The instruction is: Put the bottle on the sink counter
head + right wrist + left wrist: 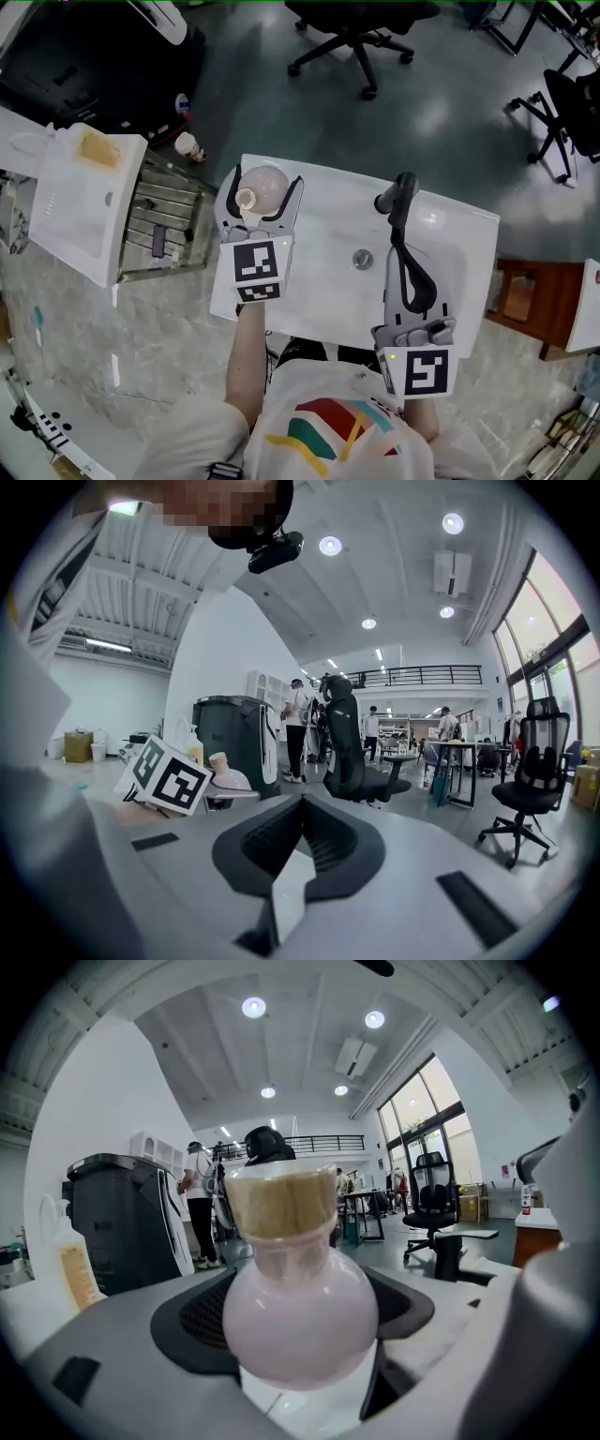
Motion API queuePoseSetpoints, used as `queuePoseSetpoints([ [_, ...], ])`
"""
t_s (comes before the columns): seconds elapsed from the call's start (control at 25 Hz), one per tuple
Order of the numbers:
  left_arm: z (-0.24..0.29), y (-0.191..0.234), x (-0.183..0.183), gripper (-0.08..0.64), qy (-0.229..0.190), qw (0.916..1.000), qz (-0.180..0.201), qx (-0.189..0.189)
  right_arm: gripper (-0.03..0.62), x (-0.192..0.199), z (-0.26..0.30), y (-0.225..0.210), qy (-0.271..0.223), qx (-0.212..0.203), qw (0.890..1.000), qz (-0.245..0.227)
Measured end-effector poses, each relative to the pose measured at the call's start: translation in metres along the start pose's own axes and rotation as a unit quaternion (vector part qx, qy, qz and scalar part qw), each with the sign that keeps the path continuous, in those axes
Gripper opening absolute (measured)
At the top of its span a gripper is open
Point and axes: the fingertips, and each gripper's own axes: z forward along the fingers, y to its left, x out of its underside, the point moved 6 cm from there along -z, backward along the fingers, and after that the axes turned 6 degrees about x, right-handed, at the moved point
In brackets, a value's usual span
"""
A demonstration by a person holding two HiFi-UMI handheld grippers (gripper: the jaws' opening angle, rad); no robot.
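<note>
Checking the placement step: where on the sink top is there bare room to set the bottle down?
Bare counter runs right of the faucet to the edge, and along the back rim between faucet and bottle. The left corner is crowded by the left gripper holding the bottle; the shut right gripper hangs over the basin.

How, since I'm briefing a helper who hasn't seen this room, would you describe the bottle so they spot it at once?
Start at the white sink counter. At its far left corner the left gripper clasps the bottle. It is round-bellied and pale pink with a tan cap, unlike the black faucet nearby.
</note>
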Motion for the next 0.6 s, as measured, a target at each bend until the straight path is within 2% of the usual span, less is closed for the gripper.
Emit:
queuePoseSetpoints([
  [0.28, 0.025, 0.018, 0.041, 0.399, 0.031, 0.9994, -0.013, -0.013, 0.012, 0.028, 0.011, 0.01, 0.05, -0.016, 0.999, 0.001],
  [0.6, 0.049, 0.036, 0.074, 0.399, 0.057, 0.9975, -0.028, -0.029, 0.012, 0.049, 0.029, 0.02, 0.077, -0.037, 0.996, 0.012],
])
